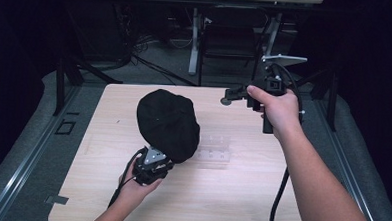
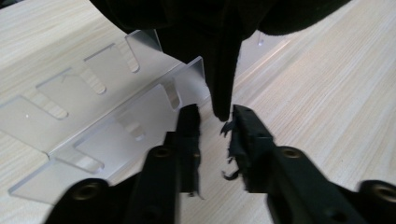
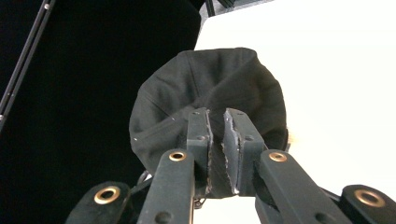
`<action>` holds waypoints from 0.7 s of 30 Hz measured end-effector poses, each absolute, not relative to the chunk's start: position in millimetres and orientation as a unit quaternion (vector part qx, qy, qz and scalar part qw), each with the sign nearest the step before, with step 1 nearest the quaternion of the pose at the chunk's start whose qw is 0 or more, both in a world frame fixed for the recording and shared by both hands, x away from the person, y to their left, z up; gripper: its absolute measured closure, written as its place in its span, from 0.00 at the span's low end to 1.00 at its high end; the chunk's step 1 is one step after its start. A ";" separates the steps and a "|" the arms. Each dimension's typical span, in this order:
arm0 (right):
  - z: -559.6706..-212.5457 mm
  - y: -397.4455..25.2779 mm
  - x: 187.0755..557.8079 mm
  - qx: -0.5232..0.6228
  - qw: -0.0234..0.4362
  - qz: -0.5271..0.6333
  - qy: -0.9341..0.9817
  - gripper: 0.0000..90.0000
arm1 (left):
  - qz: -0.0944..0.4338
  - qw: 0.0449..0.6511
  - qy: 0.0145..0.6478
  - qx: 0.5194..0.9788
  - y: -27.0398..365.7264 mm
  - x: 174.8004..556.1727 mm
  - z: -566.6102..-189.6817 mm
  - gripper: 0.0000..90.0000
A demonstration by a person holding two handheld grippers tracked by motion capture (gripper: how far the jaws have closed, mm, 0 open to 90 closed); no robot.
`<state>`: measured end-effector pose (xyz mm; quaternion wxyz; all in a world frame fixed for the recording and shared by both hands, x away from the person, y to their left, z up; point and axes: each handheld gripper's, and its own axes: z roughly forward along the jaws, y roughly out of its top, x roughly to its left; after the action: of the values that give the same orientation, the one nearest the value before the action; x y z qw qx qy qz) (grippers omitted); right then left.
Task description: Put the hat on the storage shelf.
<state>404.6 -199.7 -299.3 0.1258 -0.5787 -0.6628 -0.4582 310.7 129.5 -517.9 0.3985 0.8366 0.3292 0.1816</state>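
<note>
Cap [image 1: 167,123] partly hiding clear rack [image 2: 107,116]

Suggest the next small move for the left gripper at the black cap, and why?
Probably ease the left gripper forward and shut it on the black cap: its jaws stand open, with the cap's hanging edge just at their tips, not yet pinched. The clear acrylic stand lies under the cap. The right gripper is held away, shut and empty.

The place looked like a lab or recording studio: a pale wooden table [image 1: 230,202] stood on grey carpet, ringed by black curtains and dark stands, with loose cables [image 1: 136,53] and a height-adjustable desk [image 1: 197,35] behind it.
</note>
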 end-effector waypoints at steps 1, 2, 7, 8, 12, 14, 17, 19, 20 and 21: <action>-299.6 -200.3 404.7 -0.578 0.126 -0.457 -0.664 0.88 | 0.179 0.401 0.334 0.834 131.5 310.6 -517.7 0.75; -299.9 -201.0 404.6 -0.579 0.126 -0.457 -0.663 0.88 | 0.179 0.403 0.336 0.832 133.7 310.6 -517.7 0.74; -302.8 -204.5 404.5 -0.582 0.124 -0.456 -0.661 0.88 | 0.179 0.412 0.350 0.822 142.3 309.7 -516.4 0.63; -303.1 -205.0 404.0 -0.584 0.123 -0.456 -0.660 0.88 | 0.179 0.413 0.352 0.821 143.4 309.1 -516.4 0.63; -303.1 -207.3 401.8 -0.584 0.120 -0.453 -0.662 0.88 | 0.180 0.415 0.349 0.821 149.6 304.6 -515.8 0.59; -302.6 -208.9 400.6 -0.583 0.115 -0.453 -0.665 0.87 | 0.175 0.425 0.359 0.812 152.3 300.4 -515.1 0.59; -301.7 -212.9 398.1 -0.584 0.108 -0.449 -0.668 0.87 | 0.182 0.427 0.357 0.810 161.4 298.2 -511.8 0.58; -301.3 -215.1 396.5 -0.586 0.104 -0.449 -0.667 0.87 | 0.186 0.430 0.362 0.806 167.8 297.3 -510.0 0.58; -301.0 -216.4 395.6 -0.586 0.104 -0.449 -0.666 0.87 | 0.187 0.432 0.364 0.804 171.0 297.4 -509.5 0.57; -301.0 -216.4 395.6 -0.586 0.104 -0.449 -0.666 0.87 | 0.187 0.432 0.364 0.804 171.0 297.4 -509.5 0.57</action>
<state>395.6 -216.4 -301.0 0.1037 -0.5858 -0.6665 -0.4493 297.4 171.0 -509.5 0.4322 0.8038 0.3638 0.1865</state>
